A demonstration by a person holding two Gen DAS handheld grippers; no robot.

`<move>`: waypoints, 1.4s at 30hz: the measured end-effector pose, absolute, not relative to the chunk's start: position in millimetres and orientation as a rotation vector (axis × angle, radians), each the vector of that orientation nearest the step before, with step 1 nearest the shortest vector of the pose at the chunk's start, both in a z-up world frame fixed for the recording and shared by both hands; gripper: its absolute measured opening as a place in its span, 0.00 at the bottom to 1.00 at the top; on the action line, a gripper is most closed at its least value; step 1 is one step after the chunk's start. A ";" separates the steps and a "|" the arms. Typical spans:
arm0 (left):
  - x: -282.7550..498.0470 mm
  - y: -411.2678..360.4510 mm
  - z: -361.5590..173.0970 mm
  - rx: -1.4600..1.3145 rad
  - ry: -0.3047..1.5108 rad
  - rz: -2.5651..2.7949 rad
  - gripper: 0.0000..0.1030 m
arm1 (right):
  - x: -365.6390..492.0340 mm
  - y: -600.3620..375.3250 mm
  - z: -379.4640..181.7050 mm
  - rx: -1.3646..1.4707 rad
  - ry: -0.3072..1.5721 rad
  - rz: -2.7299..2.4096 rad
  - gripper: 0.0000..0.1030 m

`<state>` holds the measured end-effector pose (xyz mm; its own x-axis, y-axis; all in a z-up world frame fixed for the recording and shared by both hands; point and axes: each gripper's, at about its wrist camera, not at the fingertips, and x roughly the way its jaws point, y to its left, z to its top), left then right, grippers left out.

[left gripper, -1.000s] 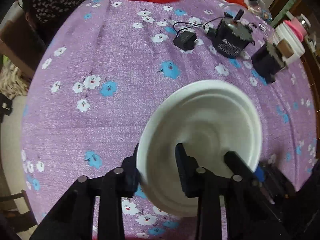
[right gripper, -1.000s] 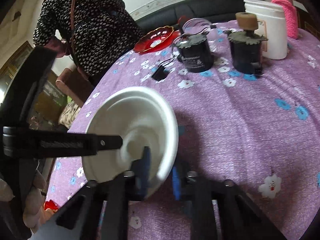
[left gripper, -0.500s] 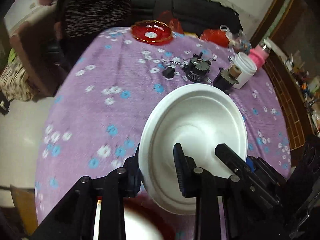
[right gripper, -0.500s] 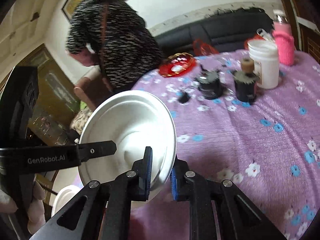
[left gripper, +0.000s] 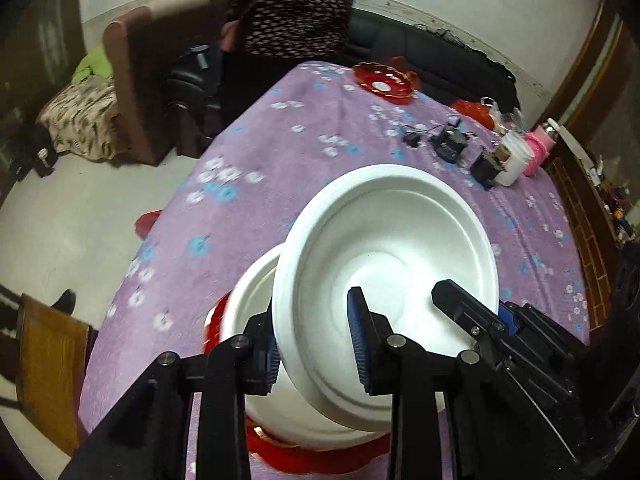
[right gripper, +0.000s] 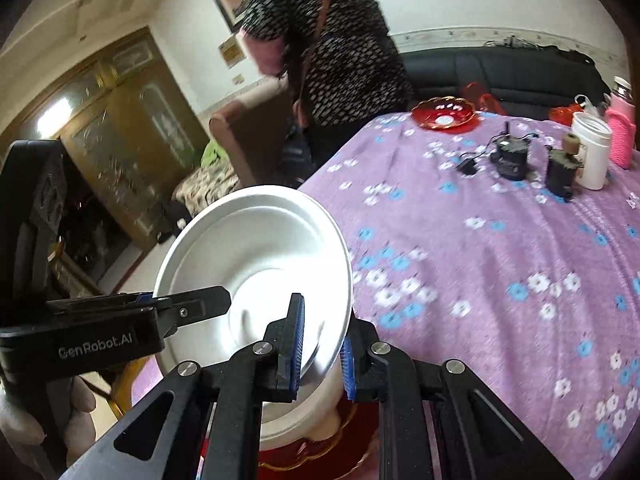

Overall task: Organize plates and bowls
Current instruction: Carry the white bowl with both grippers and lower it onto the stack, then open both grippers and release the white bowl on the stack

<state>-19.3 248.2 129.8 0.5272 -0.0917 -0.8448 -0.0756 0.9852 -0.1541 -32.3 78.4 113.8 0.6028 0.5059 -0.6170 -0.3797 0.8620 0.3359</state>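
Both tongs clamp the white bowl's (left gripper: 386, 280) rim: left gripper (left gripper: 316, 354) near edge, right gripper (right gripper: 320, 352) opposite. Second white bowl (left gripper: 248, 308) sits just below, on a red plate (left gripper: 320, 460). Level yours, centre it, lower evenly before releasing.

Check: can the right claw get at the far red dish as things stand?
Probably not. The right claw is shut on the white plate, shared with the left claw, and the red dish sits at the table's far edge.
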 end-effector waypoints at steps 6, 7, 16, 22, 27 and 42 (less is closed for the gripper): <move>-28.4 263.4 111.0 -0.192 1.019 0.031 0.27 | -33.4 105.9 88.8 0.089 0.825 0.485 0.18; -29.2 263.1 110.0 -0.187 1.013 0.033 0.27 | -32.9 109.3 83.8 0.080 0.837 0.478 0.18; -41.6 257.5 113.8 -0.160 0.921 0.059 0.44 | -33.8 119.8 81.0 0.021 0.817 0.438 0.23; -63.7 252.6 139.1 -0.092 0.777 0.131 0.73 | -39.0 126.9 88.4 -0.043 0.745 0.446 0.64; -85.6 259.3 153.3 -0.118 0.703 0.151 0.77 | -49.8 122.9 106.6 -0.041 0.663 0.444 0.69; -207.3 275.8 181.8 -0.228 0.206 0.443 1.00 | -106.0 34.3 118.9 0.229 0.565 0.271 0.82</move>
<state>-207.3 275.8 181.8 0.8833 0.3991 -0.2459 -0.4450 0.8787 -0.1725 -106.0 34.3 118.9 0.8107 0.3140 -0.4941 -0.1894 0.9393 0.2862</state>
